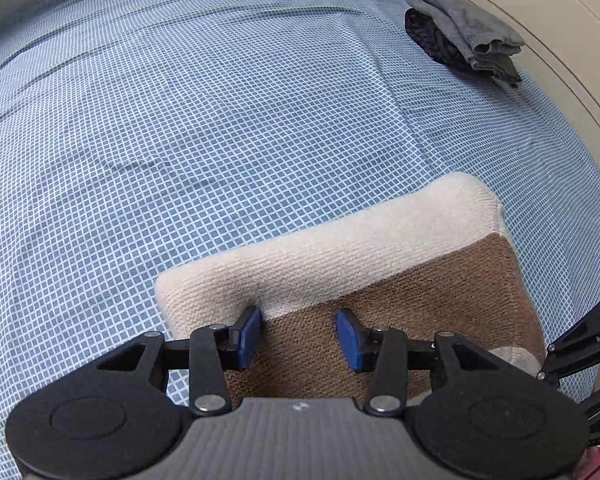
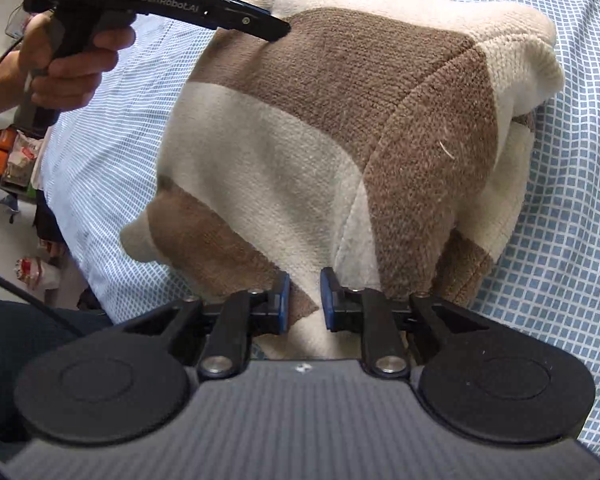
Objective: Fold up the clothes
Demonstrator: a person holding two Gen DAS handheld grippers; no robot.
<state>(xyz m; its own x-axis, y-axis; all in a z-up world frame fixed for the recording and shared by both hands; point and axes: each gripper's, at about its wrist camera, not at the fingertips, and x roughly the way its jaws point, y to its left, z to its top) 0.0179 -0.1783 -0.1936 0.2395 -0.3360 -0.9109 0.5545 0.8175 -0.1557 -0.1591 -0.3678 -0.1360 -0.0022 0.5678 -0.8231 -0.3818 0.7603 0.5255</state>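
Note:
A folded cream-and-brown knit sweater (image 1: 380,264) (image 2: 320,120) lies on the blue checked bedsheet (image 1: 180,120). In the left wrist view my left gripper (image 1: 301,337) stands open over the sweater's near brown band. Its left pad (image 1: 249,334) touches the cream edge, and nothing is pinched between the pads. In the right wrist view that same gripper shows from the side, its tip on the sweater's far edge. My right gripper (image 2: 305,300) has its blue pads close together, with the sweater's near edge caught between them.
A pile of grey and dark clothes (image 1: 460,36) sits at the far right of the bed, beside a beige headboard (image 1: 560,40). A hand (image 2: 72,64) holds the left gripper's handle. Bags and clutter (image 2: 20,152) lie on the floor past the bed's left edge.

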